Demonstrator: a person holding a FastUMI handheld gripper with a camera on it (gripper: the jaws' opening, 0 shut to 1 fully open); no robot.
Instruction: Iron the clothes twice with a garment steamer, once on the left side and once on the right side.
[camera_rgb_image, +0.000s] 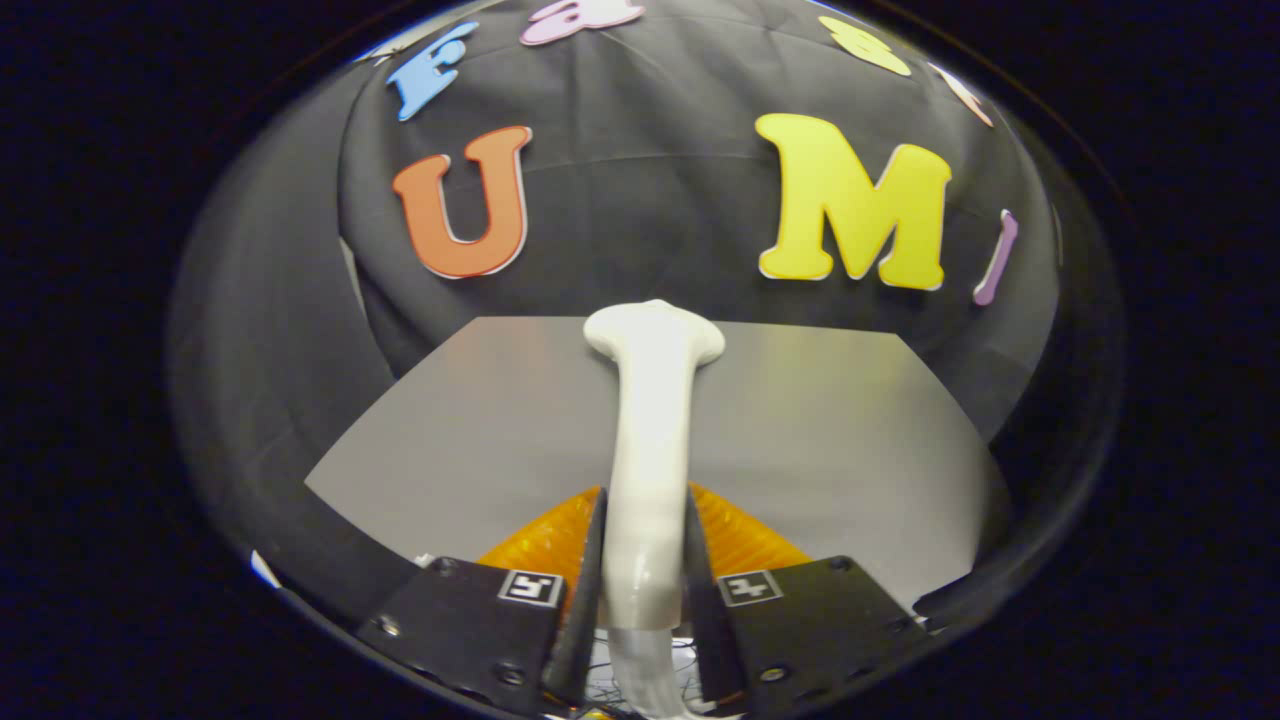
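The steamer (648, 440) is clamped between both fingers of the gripper (645, 560), its head held well ahead over the table (850, 430); no pass seems begun, so it must be carried to the clothes

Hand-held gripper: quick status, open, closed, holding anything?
Hand-held gripper: closed on the white garment steamer, both fingers pressing its handle, head pointing ahead over the grey table.

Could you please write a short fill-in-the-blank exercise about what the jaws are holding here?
1. The gripper is shut on the handle of a white garment ____.
2. The steamer points ahead, its head over the ____ tabletop.
3. An ____ ribbed piece shows just beneath the jaws.

Missing words: steamer; grey; orange
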